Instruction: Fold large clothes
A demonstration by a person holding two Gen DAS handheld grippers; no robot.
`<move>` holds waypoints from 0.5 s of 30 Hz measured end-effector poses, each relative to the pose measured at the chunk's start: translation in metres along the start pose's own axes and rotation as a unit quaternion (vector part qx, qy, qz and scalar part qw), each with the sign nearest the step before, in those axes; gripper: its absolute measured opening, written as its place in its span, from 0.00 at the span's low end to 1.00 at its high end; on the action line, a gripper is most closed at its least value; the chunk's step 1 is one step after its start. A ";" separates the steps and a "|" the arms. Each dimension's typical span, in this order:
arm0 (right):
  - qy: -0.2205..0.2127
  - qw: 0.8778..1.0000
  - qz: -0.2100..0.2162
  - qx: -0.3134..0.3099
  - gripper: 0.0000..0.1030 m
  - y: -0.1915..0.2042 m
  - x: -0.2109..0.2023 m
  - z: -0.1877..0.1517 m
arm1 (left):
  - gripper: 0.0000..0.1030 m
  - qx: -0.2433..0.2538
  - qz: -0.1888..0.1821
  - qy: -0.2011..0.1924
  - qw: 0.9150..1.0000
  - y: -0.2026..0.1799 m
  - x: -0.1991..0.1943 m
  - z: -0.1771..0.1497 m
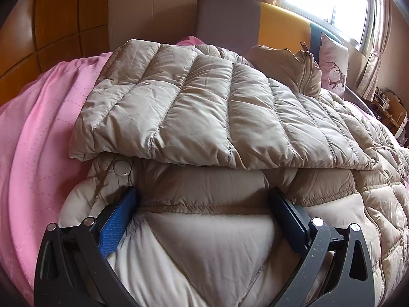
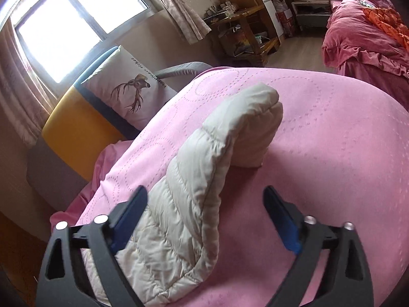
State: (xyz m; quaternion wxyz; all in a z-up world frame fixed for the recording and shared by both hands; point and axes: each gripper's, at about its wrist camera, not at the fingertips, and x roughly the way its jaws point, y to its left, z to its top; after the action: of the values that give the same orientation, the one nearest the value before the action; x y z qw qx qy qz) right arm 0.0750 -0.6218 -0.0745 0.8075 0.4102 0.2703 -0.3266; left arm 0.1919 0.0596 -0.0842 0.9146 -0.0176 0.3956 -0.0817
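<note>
A beige quilted puffer jacket [image 1: 194, 107] lies on a pink bedspread [image 1: 38, 133], with one part folded flat over its body and the collar with zipper [image 1: 305, 69] bunched at the back. My left gripper [image 1: 203, 199] is open, its fingers straddling the jacket's near edge by a snap button [image 1: 122, 166]. In the right wrist view a sleeve of the jacket [image 2: 204, 168] runs away across the bedspread [image 2: 319, 128], its cuff doubled over. My right gripper [image 2: 205, 199] is open, the sleeve lying between its fingers, closer to the left one.
A grey, yellow and blue headboard [image 1: 255, 23] stands behind the bed with a deer-print pillow [image 2: 133, 89] against it. A window [image 2: 69, 25] with curtains is behind. A wooden desk [image 2: 245, 25] and a second bed with red cover [image 2: 368, 35] stand across the floor.
</note>
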 end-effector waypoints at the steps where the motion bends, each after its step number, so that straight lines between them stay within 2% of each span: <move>1: 0.010 1.000 0.000 -0.001 0.37 0.001 0.004 0.002 | 0.96 0.000 0.000 0.000 1.000 0.000 0.000 0.000; 2: 0.017 1.000 0.002 -0.007 0.22 0.004 0.005 0.003 | 0.96 0.000 0.000 0.000 1.000 0.000 0.000 0.000; 4: 0.007 0.999 0.002 -0.036 0.10 0.018 -0.002 0.001 | 0.96 -0.001 -0.001 0.000 1.000 0.000 0.000 0.000; 9: -0.029 0.990 0.032 -0.132 0.08 0.078 -0.045 -0.026 | 0.97 -0.002 -0.004 -0.001 1.000 0.001 0.001 0.000; 15: -0.036 0.961 0.114 -0.248 0.08 0.169 -0.084 -0.089 | 0.97 -0.004 -0.009 -0.004 1.000 0.003 0.000 -0.001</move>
State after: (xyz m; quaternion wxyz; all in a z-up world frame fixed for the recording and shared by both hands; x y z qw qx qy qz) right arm 0.1330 -0.4453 0.0209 0.9251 0.2126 0.2649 -0.1695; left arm 0.1920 0.0626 -0.0853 0.9155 -0.0255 0.3918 -0.0879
